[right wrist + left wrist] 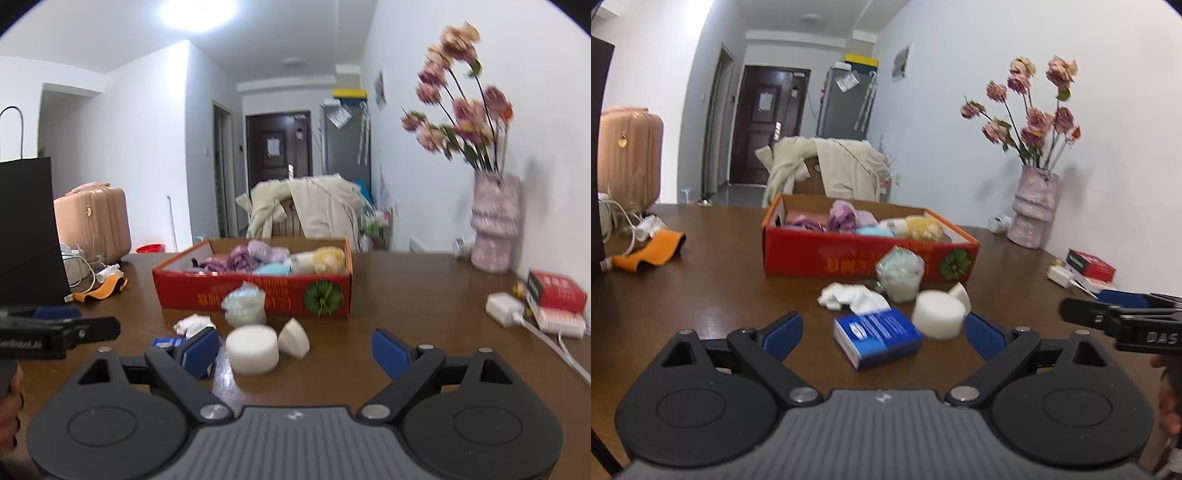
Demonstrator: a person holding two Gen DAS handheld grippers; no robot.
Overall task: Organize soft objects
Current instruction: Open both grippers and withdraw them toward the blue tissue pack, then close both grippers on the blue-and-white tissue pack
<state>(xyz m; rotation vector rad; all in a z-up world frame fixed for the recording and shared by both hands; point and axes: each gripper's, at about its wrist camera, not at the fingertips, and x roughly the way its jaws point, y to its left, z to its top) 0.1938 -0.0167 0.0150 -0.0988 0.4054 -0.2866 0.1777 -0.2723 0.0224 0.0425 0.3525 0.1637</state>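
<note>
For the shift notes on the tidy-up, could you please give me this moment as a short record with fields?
surface: brown wooden table
container: red cardboard box, open-topped, already holding several soft items
still loose in front of the box: white foam cylinder, white foam wedge, clear bag of pale filling, crumpled white cloth, blue tissue pack
left gripper: open, nothing between the pads
right gripper: open, nothing gripped
nearby: pink vase of flowers, orange strap
</note>
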